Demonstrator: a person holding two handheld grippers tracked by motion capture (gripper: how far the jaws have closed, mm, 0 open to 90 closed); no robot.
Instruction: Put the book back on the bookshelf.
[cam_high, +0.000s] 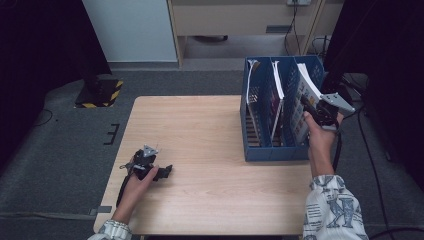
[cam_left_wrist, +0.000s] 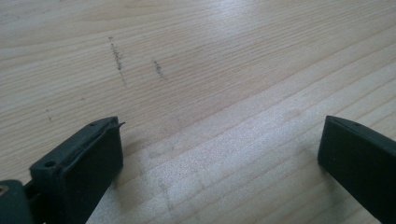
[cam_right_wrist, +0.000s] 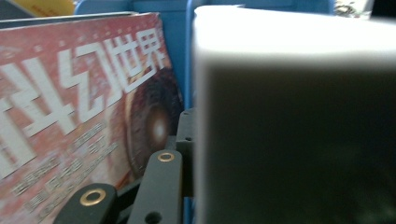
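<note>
A grey carpeted floor (cam_high: 65, 150) runs under a pale wooden counter (cam_high: 210, 150), with dark curtains to either side and light cabinet fronts behind.

At the counter's far right corner stands a blue plastic three-slot file rack (cam_high: 272, 150), close to the right edge. Its rightmost slot holds a thick white-edged book with a printed cover (cam_high: 305, 100), leaning toward the right; the middle slot holds a thinner red-covered magazine with white characters (cam_right_wrist: 79, 112).

The right hand-held gripper (cam_high: 316, 111) is at the leaning book's upper edge. In the right gripper view the book's blurred bulk sits right against the lens beside the jaw linkage, so the jaws look clamped on the book, though the pads themselves are hidden.

The left hand-held gripper (cam_high: 165, 171) rests on the counter near the near left corner, jaws apart with bare wood between them.

Risks, as I judge them: the grip is high on one edge, so a heavy book may pivot or slip out when lifted. Its lower corner could catch the slot divider and drag the light rack toward the right edge, since the left gripper is well apart and not bracing it. The neighbouring magazine may also tip.
</note>
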